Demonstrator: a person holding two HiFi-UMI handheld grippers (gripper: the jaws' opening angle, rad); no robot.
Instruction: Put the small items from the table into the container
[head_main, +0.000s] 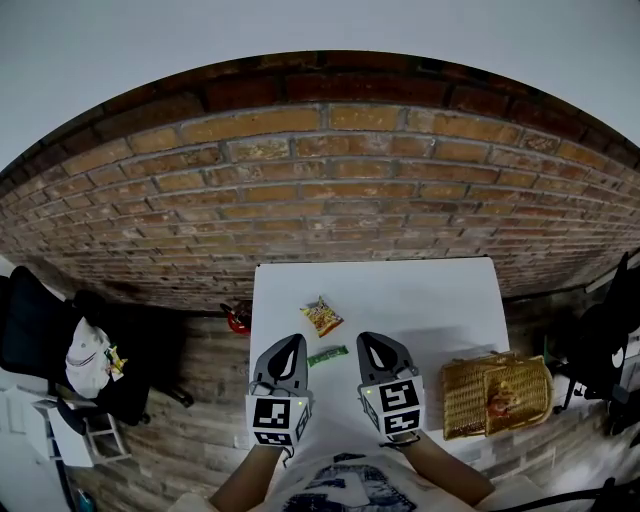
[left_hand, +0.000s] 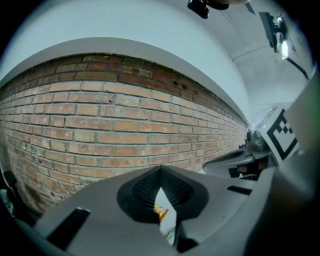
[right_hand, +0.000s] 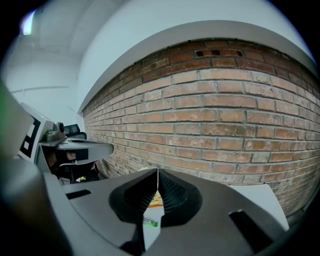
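Your left gripper (head_main: 292, 343) and right gripper (head_main: 373, 343), both closed and empty, flank the green stick packet (head_main: 327, 355). It lies with its long axis crosswise on the white table (head_main: 430, 295). The snack packet (head_main: 322, 316) lies beyond it, and the wicker basket (head_main: 470, 400) is at right.

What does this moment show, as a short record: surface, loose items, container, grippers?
surface: white table
loose items: orange snack packet and green packet, both lying on the table
container: wicker basket at the table's near right corner, red item inside
left gripper: shut, empty
right gripper: shut, empty
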